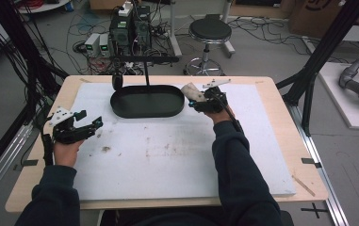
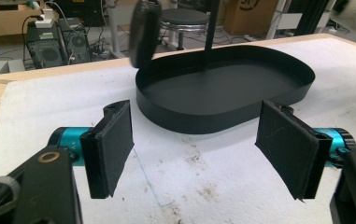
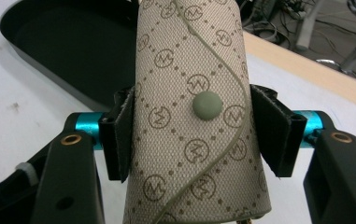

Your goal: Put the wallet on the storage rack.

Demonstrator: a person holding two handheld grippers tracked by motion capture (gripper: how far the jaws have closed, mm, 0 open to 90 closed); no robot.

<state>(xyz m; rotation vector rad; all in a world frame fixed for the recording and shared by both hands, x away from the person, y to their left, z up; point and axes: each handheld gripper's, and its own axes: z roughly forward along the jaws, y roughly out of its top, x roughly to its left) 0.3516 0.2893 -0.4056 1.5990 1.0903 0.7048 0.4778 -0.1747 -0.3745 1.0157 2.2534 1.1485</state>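
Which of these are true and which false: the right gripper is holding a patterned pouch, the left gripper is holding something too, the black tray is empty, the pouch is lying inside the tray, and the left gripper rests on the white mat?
1. The right gripper is shut on a beige patterned pouch. True.
2. The left gripper holds something. False: its jaws stand open with nothing between them.
3. The black tray is empty. True; a black stand rises from it, with a dark round thing hanging over its left end.
4. The pouch lies inside the tray. False: it is held at the tray's right end.
5. The left gripper is over the white mat. True, at its left edge.
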